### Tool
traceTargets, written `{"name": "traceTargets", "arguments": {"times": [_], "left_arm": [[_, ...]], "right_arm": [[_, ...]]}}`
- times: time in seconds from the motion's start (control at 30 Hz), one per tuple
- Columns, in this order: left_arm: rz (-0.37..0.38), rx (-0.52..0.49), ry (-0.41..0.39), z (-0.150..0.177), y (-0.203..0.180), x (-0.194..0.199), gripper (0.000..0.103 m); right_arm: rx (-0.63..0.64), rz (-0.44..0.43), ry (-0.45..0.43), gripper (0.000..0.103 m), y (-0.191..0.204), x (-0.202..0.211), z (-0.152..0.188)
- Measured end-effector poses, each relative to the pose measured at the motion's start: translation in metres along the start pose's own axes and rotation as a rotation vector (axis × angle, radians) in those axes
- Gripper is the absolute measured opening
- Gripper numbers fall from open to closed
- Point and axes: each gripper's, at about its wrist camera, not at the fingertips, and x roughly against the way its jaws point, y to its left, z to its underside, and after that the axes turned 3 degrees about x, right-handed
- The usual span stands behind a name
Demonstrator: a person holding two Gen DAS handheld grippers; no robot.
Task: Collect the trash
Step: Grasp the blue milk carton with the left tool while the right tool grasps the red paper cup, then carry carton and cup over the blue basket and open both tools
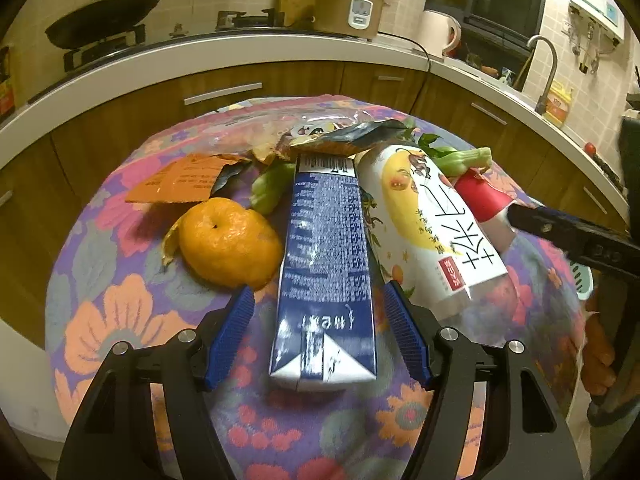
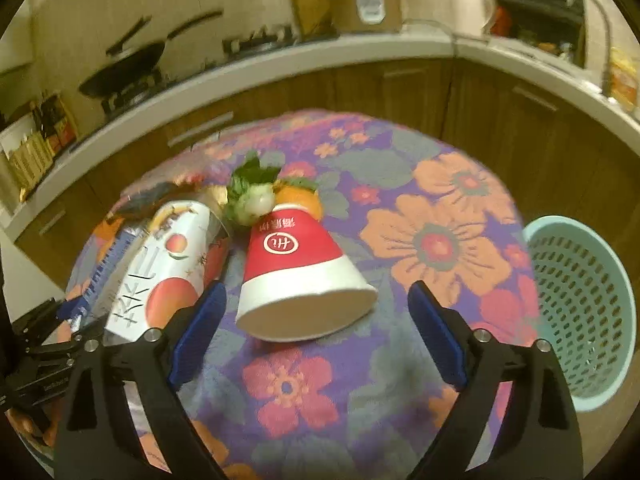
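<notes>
**A:** Going left to right, why is the left tool (image 1: 318, 322) placed like that?

**B:** It straddles the blue carton (image 1: 326, 276), which lies flat with its folded end toward the camera. The jaws stand open, a gap on either side and neither pad pressing. I'd judge it is lined up to close across the carton's narrow width.

**A:** And around it?

**B:** An orange peel (image 1: 228, 240) lies just left of the carton, with an orange wrapper (image 1: 176, 180) behind it. To the right, the white peach-print bottle (image 1: 436, 224) leans against the carton, and leafy greens (image 1: 464, 158) sit beyond.

**A:** The right tool (image 2: 316, 328)?

**B:** Open wide, jaws either side of the red-and-white paper cup (image 2: 300, 276), which lies tipped over with its mouth toward the camera. Nothing is gripped. The wide spread suits the cup's rim, I'd say.

**A:** Where would the trash go?

**B:** Probably the turquoise basket (image 2: 580, 308), perforated, just past the right edge of the counter (image 2: 440, 240) and lower.

**A:** The surface and room?

**B:** A round counter under a soft purple floral cloth, so things may drag. Behind are wooden kitchen cabinets (image 1: 120, 136), a wok (image 1: 104, 28) on the stove, a rice cooker (image 1: 348, 8) and a tap (image 1: 546, 72).
</notes>
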Motion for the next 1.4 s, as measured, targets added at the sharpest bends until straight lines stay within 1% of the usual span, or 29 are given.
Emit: {"name": "traceTargets", "arguments": {"times": [0.03,0.1,0.13,0.17,0.2,0.23,0.3,0.33,0.57,0.73,0.83,1.0,1.13,1.17,1.23,1.3,1.33,1.4], "left_arm": [[-0.002,0.003,0.0,-0.001,0.0,-0.001,0.061],[-0.003,0.011,0.009,-0.002,0.003,-0.004,0.049],[-0.001,0.015,0.014,-0.002,0.004,-0.005,0.046],[0.001,0.021,0.02,-0.002,0.005,-0.007,0.039],[0.003,0.023,0.023,-0.002,0.005,-0.008,0.036],[0.003,0.025,0.02,-0.001,0.006,-0.007,0.036],[-0.006,0.02,0.006,0.0,0.005,-0.005,0.036],[-0.012,0.018,-0.005,0.001,0.004,-0.002,0.036],[0.016,0.025,-0.082,0.007,-0.002,0.028,0.035],[0.061,0.02,-0.144,0.006,-0.016,0.053,0.035],[0.103,-0.008,-0.171,0.003,-0.035,0.064,0.035],[0.159,-0.079,-0.195,-0.008,-0.08,0.068,0.035],[0.209,-0.148,-0.196,-0.019,-0.127,0.061,0.035],[0.226,-0.171,-0.194,-0.024,-0.144,0.058,0.035],[0.256,-0.2,-0.183,-0.029,-0.169,0.051,0.035],[0.291,-0.225,-0.158,-0.035,-0.197,0.038,0.035],[0.307,-0.237,-0.14,-0.04,-0.214,0.029,0.035],[0.334,-0.251,-0.104,-0.045,-0.235,0.011,0.035]], "right_arm": [[-0.003,-0.005,0.009,0.088,0.0,-0.004,-0.001],[-0.029,-0.042,0.039,0.088,-0.003,-0.017,-0.005],[-0.039,-0.06,0.046,0.088,-0.003,-0.021,-0.006],[-0.05,-0.072,0.049,0.088,-0.005,-0.024,-0.006],[-0.056,-0.074,0.051,0.084,-0.006,-0.025,-0.006],[-0.06,-0.075,0.053,0.079,-0.007,-0.026,-0.006],[-0.073,-0.096,0.044,0.076,-0.01,-0.024,-0.005],[-0.077,-0.101,0.038,0.076,-0.011,-0.022,-0.005],[-0.094,-0.112,-0.002,0.073,-0.021,0.004,0.006],[-0.135,-0.115,-0.038,0.073,-0.042,0.032,0.018],[-0.157,-0.104,-0.074,0.073,-0.057,0.05,0.023],[-0.198,-0.047,-0.145,0.072,-0.091,0.081,0.03],[-0.254,0.022,-0.182,0.073,-0.13,0.099,0.038],[-0.276,0.047,-0.188,0.073,-0.144,0.102,0.042],[-0.31,0.087,-0.193,0.073,-0.164,0.106,0.047],[-0.354,0.148,-0.196,0.073,-0.191,0.109,0.056],[-0.37,0.164,-0.195,0.073,-0.2,0.108,0.059],[-0.422,0.203,-0.177,0.073,-0.226,0.103,0.067]]}}
